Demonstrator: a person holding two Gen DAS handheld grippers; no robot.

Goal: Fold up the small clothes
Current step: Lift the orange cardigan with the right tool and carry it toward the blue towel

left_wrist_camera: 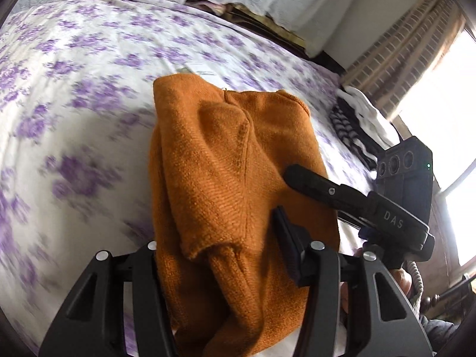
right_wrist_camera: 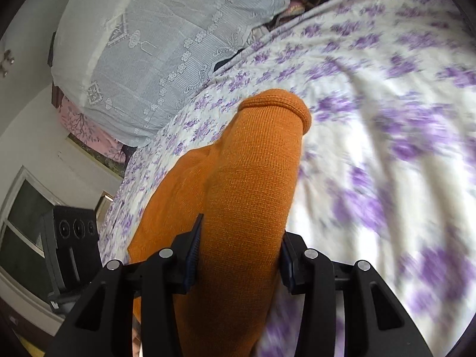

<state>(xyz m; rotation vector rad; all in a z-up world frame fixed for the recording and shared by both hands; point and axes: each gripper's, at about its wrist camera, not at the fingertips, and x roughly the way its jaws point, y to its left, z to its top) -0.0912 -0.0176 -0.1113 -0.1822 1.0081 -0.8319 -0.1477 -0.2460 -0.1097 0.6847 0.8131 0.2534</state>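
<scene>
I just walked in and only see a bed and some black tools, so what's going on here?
A person is folding a small orange knitted sweater over a bed with a white sheet printed with purple flowers, using two handheld black grippers. The left gripper has sweater fabric between its fingers, and the right gripper is clamped on a sleeve-like part. The sweater is bunched, so the fold is not finished. A pile of striped and white clothes lies at the bed's far edge.

grippers: matte black [left_wrist_camera: 223, 255] | silver screws | "DAS" lettering | blue-padded jaws
</scene>
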